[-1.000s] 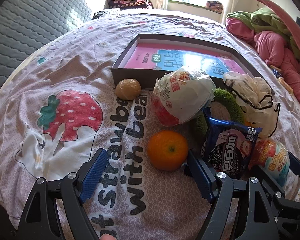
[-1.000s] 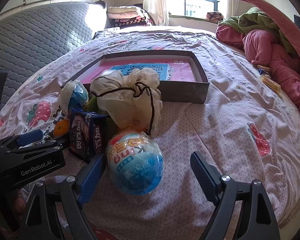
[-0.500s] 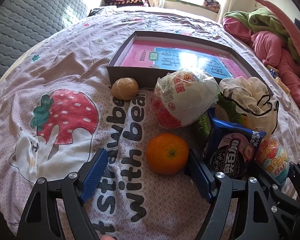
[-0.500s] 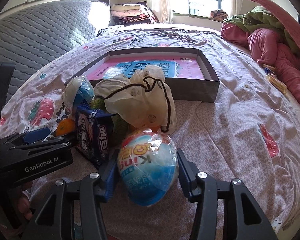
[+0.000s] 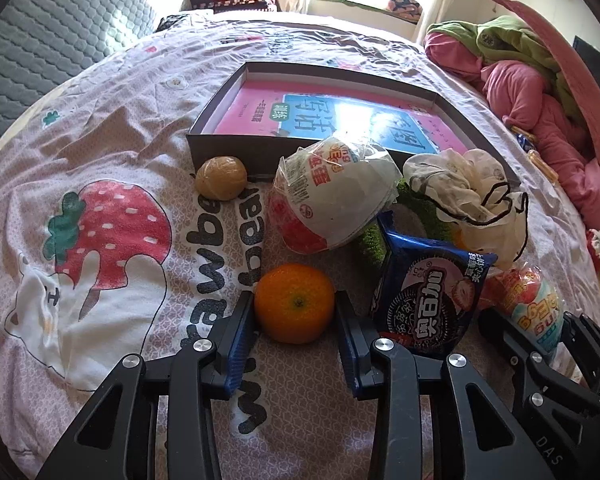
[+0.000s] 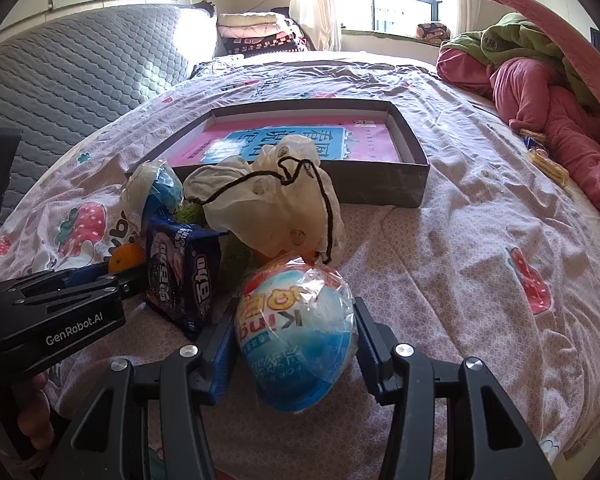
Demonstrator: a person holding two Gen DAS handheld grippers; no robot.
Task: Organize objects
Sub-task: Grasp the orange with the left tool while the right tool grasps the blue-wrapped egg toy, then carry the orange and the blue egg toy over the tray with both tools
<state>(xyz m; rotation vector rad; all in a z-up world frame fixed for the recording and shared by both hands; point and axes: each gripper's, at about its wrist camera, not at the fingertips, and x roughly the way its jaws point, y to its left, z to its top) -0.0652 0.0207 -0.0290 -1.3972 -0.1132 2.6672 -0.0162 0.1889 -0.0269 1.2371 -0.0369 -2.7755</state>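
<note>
Barely begun – left gripper (image 5: 295, 326) just clamped on the orange (image 5: 294, 303), right gripper (image 6: 296, 346) pinching the blue wrapped egg (image 6: 296, 332), both on the bedspread (image 5: 100, 128), nothing yet in the box (image 5: 236, 152) beyond its booklet, other snacks waiting.

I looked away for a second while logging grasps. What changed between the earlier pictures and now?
Both grippers closed. The left gripper has just been closing its jaws onto the orange; the right gripper closed earlier on the blue-and-white toy egg. Neither is lifted yet. The cookie pack, drawstring bag and box stayed put.
</note>
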